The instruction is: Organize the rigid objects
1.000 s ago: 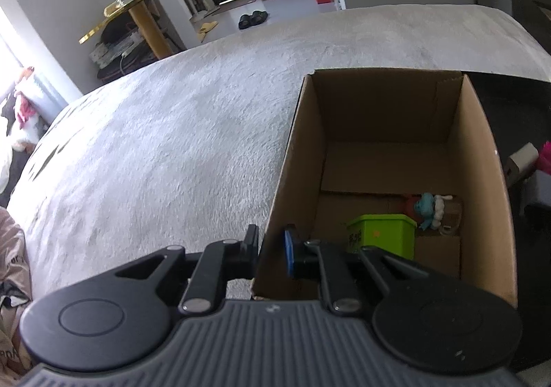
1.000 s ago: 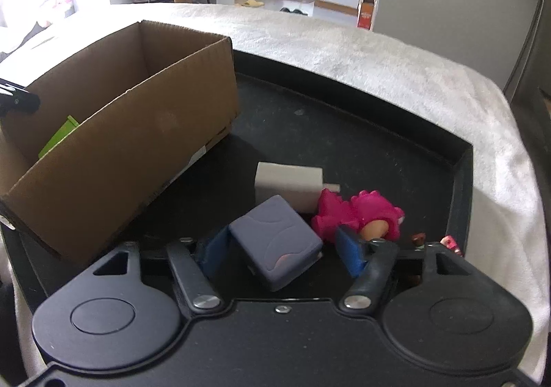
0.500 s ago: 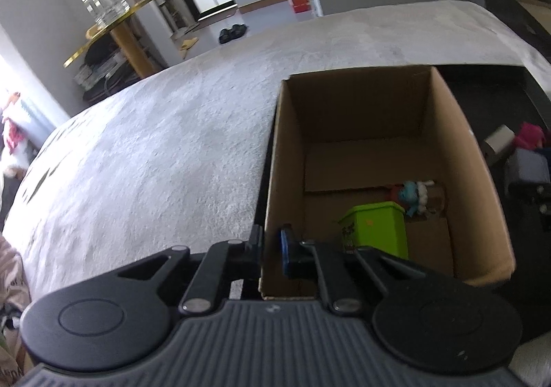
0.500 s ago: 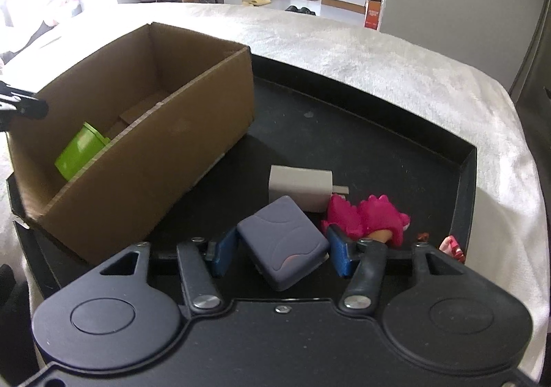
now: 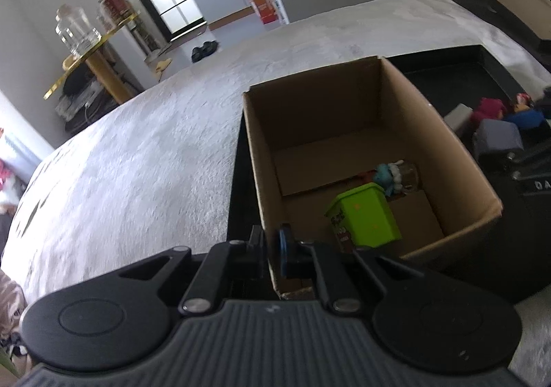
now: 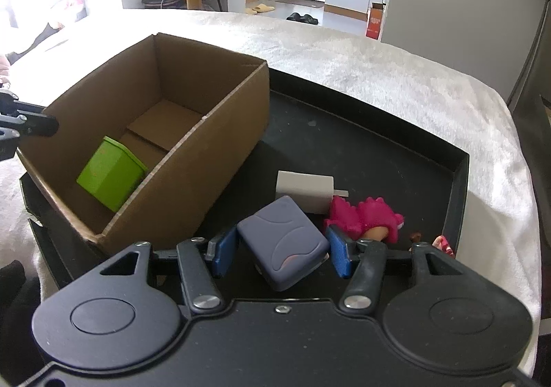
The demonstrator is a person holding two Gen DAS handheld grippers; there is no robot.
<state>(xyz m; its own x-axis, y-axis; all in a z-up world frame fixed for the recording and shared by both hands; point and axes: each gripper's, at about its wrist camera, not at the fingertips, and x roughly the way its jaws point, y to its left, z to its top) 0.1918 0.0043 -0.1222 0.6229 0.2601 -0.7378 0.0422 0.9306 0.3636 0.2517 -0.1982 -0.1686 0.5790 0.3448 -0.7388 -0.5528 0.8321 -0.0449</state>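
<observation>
A cardboard box (image 6: pixel 237 101) stands on a black tray (image 6: pixel 458 177). In it lie a green cube (image 6: pixel 110 173) and a small figurine (image 5: pixel 392 177). My left gripper (image 5: pixel 270 249) is shut on the box's near wall (image 5: pixel 272 239). My right gripper (image 6: pixel 280 251) is shut on a purple-grey block (image 6: pixel 284 242) and holds it over the tray, right of the box. The block also shows in the left wrist view (image 5: pixel 497 139). A white charger (image 6: pixel 304 189) and a pink toy (image 6: pixel 365 220) lie on the tray just beyond the block.
The tray sits on a white fuzzy cover (image 6: pixel 378 66). Small bits (image 6: pixel 442 244) lie by the tray's right rim. A gold-topped table (image 5: pixel 89 53) with jars stands far off.
The right gripper with the block has risen, so the box interior shows more. The left wrist view has swung, bringing the tray and toys into sight at right.
</observation>
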